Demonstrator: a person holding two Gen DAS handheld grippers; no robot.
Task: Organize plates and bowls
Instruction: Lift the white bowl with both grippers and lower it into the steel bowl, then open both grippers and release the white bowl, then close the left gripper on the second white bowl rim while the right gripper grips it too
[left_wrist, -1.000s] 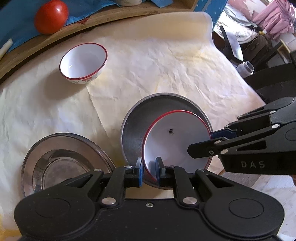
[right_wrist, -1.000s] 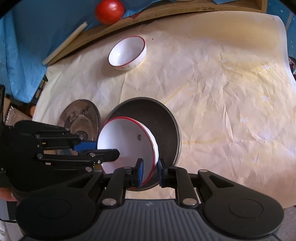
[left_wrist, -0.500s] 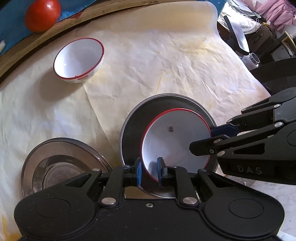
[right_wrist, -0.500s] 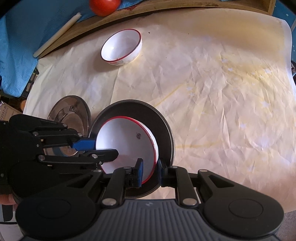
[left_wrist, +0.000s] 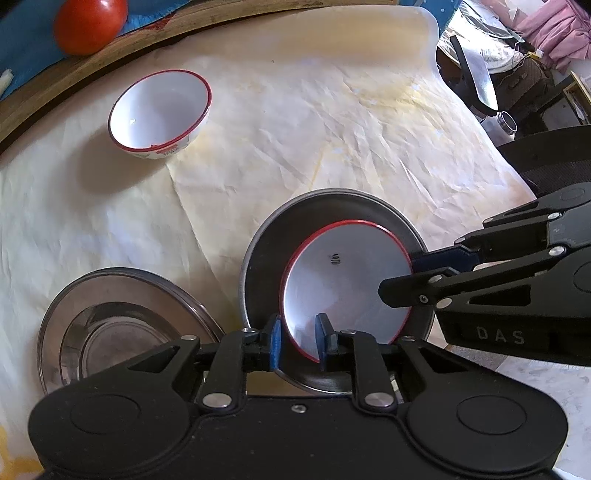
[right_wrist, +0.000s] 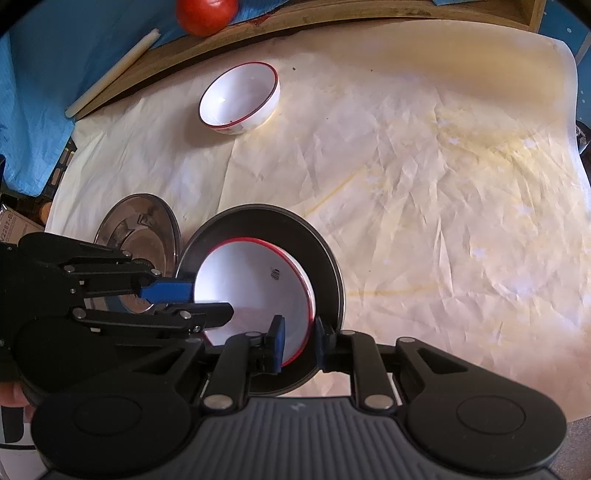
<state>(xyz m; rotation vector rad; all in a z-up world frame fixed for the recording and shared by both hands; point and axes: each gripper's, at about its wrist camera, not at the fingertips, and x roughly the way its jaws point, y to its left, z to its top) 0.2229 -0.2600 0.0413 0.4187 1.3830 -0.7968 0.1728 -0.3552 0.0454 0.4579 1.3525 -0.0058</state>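
Note:
A white bowl with a red rim (left_wrist: 343, 280) (right_wrist: 255, 288) rests in a dark metal plate (left_wrist: 269, 266) (right_wrist: 321, 258). My left gripper (left_wrist: 298, 341) straddles the bowl's near rim, one finger inside and one outside, with a small gap at the rim. My right gripper (right_wrist: 299, 343) straddles the opposite rim the same way and shows at the right of the left wrist view (left_wrist: 424, 273). A second white red-rimmed bowl (left_wrist: 160, 114) (right_wrist: 240, 98) stands apart at the back. A shiny steel plate (left_wrist: 110, 325) (right_wrist: 147, 221) lies left of the dark plate.
Crumpled cream paper (right_wrist: 424, 184) covers the table. A red tomato (left_wrist: 90, 24) (right_wrist: 205, 13) sits on blue cloth behind a wooden edge (right_wrist: 332, 26). A pale stick (right_wrist: 114, 77) lies by that edge. Clutter lies past the table's right side (left_wrist: 517, 74).
Both grippers and the bowl have come down towards the table, and the bowl now sits lower in the dark plate. The jaws of both grippers have opened slightly around the rim.

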